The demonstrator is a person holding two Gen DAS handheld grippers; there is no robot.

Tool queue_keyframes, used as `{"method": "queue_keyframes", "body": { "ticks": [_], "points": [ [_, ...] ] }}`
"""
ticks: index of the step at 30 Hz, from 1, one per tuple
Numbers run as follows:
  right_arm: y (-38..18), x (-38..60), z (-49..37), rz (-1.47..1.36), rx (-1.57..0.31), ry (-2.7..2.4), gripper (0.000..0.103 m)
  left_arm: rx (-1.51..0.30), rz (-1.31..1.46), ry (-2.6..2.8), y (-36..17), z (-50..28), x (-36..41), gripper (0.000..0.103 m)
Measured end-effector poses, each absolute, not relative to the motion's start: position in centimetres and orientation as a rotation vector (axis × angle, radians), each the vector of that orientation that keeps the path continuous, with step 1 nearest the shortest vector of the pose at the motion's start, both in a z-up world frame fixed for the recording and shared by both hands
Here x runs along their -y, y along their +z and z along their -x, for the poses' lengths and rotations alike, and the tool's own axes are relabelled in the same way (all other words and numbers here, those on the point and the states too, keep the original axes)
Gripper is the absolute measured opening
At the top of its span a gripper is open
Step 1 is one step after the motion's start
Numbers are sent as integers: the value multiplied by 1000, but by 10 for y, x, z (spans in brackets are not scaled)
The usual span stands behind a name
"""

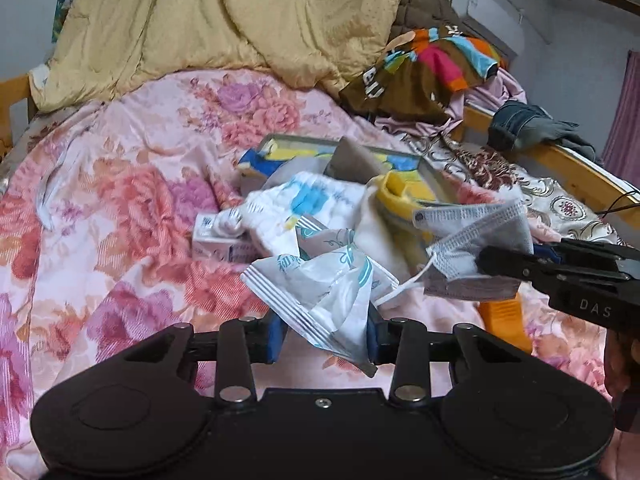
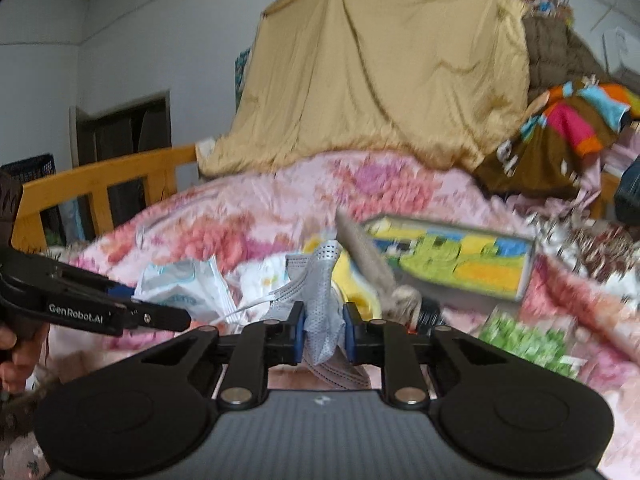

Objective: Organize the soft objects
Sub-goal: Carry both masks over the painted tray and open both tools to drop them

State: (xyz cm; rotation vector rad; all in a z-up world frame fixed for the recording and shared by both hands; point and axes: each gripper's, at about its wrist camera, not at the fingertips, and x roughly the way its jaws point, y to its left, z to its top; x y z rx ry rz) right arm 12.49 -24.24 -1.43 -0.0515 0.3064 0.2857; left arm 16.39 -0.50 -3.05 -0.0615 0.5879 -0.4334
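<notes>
- A pink flowered bedspread [image 1: 132, 184] covers the bed and carries all the clutter; a tan quilt [image 1: 224, 20] is heaped at the far end, with a brown, orange and pink garment [image 1: 424, 68] bunched at its right.
- A flat picture box [image 2: 452, 264] with yellow, green and blue print lies on the bedspread beyond the pile, and a grey flap of card stands tilted at its near edge.
- A white cloth with blue print [image 1: 308, 204] lies crumpled in the middle of the pile, partly over a small white carton [image 1: 218, 242].
- The left gripper [image 1: 326, 338] is closed on a crinkled white plastic wrapper [image 1: 320, 292]; the wrapper's lower corner is pinched between the blue pads and the rest fans up and forward, off the bedspread.
- The right gripper [image 2: 323, 332] is clamped on a grey face mask [image 2: 322, 300]; the mask passes straight between its pads, part sticking up ahead of them and part hanging below, with a white ear loop trailing left towards the wrapper.
- In the left view the mask hangs just right of the wrapper, above the pile.
</notes>
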Motion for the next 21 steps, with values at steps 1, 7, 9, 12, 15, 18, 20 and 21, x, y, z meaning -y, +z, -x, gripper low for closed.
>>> {"method": "queue_keyframes", "body": {
  "ticks": [1,7,9,12,15,18,20,21],
  "points": [
    [-11,245,-124,53,-285,273,21,-580,65,-434,-28,-163,8,41],
    [6,264,-144,36,-215,193,21,-513,110,-429,1,-175,18,41],
    [7,274,-159,34,-209,168,21,-490,149,-432,11,-188,23,41],
    [6,291,-189,32,-206,126,21,-477,147,-438,20,-215,41,41],
    [2,310,-223,-15,-209,88,22,-470,106,-450,25,-244,68,41],
    [-3,325,-252,-33,-201,61,22,-471,89,-477,28,-275,93,41],
    [-7,334,-269,-50,-202,52,22,-487,79,-490,26,-297,109,41],
    [-10,338,-278,-60,-209,45,22,-496,69,-494,25,-309,118,41]
  ]
}}
